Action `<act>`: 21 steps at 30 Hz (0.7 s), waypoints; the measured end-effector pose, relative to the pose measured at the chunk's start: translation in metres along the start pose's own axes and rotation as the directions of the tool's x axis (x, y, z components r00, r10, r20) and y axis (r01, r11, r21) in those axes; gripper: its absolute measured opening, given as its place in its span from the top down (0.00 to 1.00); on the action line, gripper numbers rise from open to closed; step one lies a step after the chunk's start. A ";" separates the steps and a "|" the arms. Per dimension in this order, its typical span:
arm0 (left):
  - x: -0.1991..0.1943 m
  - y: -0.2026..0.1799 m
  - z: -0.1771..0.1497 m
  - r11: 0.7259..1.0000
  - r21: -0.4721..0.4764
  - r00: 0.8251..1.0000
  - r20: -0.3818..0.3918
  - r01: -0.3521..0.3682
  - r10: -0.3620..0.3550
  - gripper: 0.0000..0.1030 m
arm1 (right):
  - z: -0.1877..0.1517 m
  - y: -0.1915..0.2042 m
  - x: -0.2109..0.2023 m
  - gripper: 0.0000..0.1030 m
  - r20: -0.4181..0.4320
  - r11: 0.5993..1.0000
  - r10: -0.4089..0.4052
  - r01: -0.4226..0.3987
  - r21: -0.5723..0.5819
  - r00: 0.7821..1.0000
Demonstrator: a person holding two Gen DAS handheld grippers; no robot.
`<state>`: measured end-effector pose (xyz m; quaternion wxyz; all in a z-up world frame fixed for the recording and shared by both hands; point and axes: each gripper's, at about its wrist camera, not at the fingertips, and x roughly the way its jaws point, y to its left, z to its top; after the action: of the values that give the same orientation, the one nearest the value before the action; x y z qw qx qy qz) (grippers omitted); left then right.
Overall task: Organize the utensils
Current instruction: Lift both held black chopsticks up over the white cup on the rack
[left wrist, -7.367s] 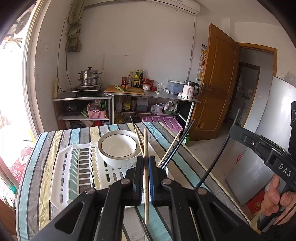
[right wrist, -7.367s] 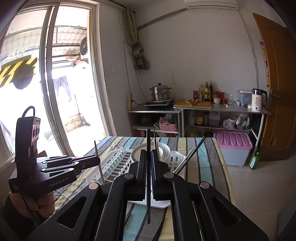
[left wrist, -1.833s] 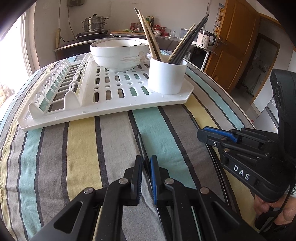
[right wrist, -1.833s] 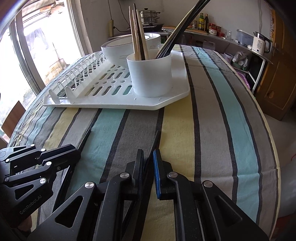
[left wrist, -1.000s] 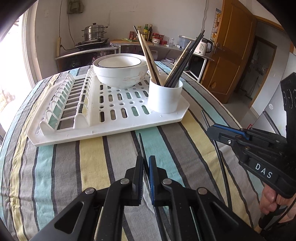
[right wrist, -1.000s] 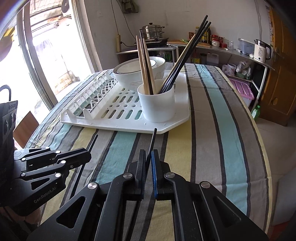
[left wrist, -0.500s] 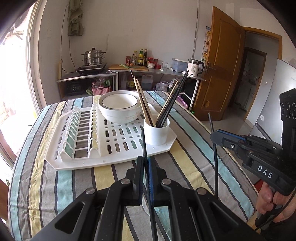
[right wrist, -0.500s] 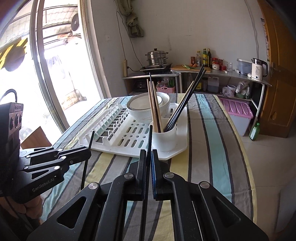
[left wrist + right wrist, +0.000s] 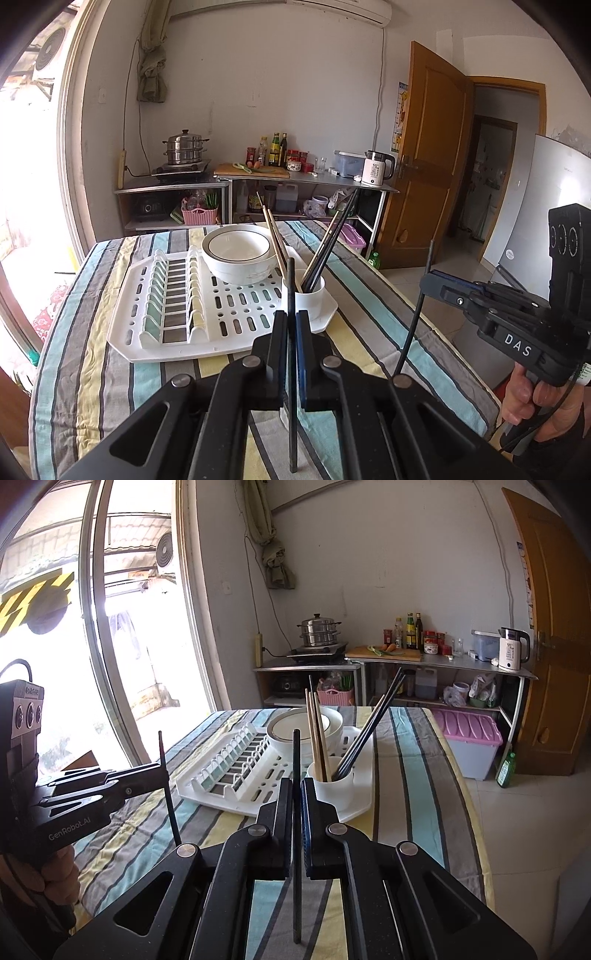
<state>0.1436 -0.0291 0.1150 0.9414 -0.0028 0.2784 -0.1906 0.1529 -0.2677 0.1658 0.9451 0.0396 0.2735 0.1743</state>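
My left gripper [image 9: 290,320] is shut on a black chopstick [image 9: 291,280], held upright above the striped table. My right gripper [image 9: 296,788] is shut on another black chopstick [image 9: 296,753], also upright. Each gripper shows in the other's view: the right gripper [image 9: 430,282] and the left gripper [image 9: 162,770], each with its chopstick. A white utensil cup [image 9: 304,293] on the near right corner of the white dish rack [image 9: 177,321] holds wooden and black chopsticks. A white bowl [image 9: 238,256] sits on the rack behind it.
The table has a striped cloth [image 9: 92,354]. A kitchen shelf with a steamer pot [image 9: 183,147], bottles and a kettle [image 9: 376,171] stands at the back wall. A wooden door [image 9: 428,155] is at right, a glass door [image 9: 110,635] at left.
Both grippers closed on black chopsticks lying on the cloth, lifted them and drew back upward. The chopsticks now stand upright and the rack looks farther away.
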 end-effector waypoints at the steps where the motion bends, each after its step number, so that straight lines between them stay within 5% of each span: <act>1: -0.001 0.000 0.000 1.000 0.001 1.000 0.001 0.001 -0.001 0.96 | 0.000 0.000 0.000 0.96 0.001 1.000 0.001 -0.001 0.000 1.000; 21: 0.010 -0.003 0.029 1.000 0.012 1.000 0.008 0.021 -0.021 0.96 | 0.014 -0.008 -0.006 0.96 0.034 1.000 -0.008 0.009 -0.005 0.999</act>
<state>0.1658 -0.0383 0.1342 0.9405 -0.0007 0.2734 -0.2020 0.1580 -0.2772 0.1794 0.9505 0.0389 0.2571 0.1702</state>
